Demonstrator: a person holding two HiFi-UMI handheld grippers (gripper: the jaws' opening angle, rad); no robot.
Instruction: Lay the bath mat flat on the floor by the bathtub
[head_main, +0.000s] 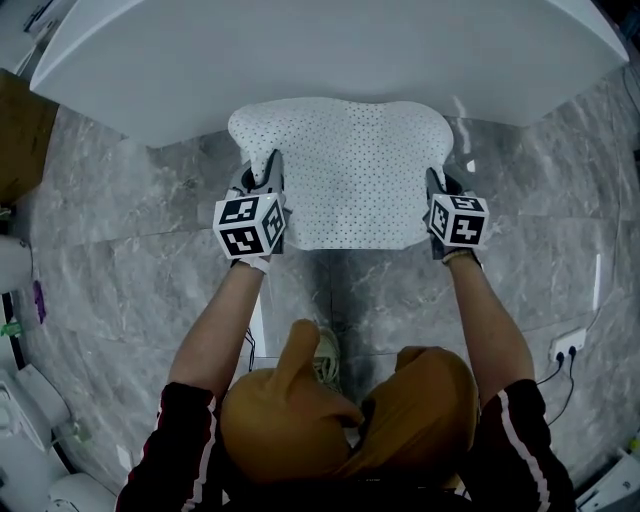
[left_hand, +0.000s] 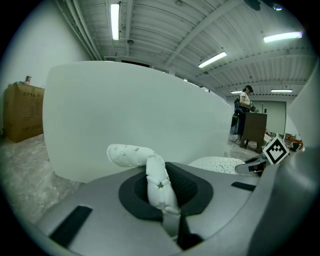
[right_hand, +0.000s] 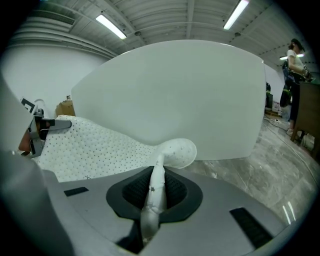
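In front of the bathtub (head_main: 330, 50), the left gripper (head_main: 270, 168) is clamped on the left edge of the white dotted bath mat (head_main: 350, 180); the mat spreads between both grippers, its far edge near the tub's side, above the grey floor (head_main: 120, 230); the right gripper (head_main: 436, 185) is clamped on the mat's right edge.

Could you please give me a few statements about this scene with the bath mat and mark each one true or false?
1. The left hand-held gripper is shut on an edge of the bath mat. True.
2. The right hand-held gripper is open and empty. False: it is shut on the mat's opposite edge.
3. The mat is dark blue. False: it is white with small dots.
4. The white bathtub stands just beyond the mat. True.
5. The floor is made of wooden planks. False: it is grey marbled stone.
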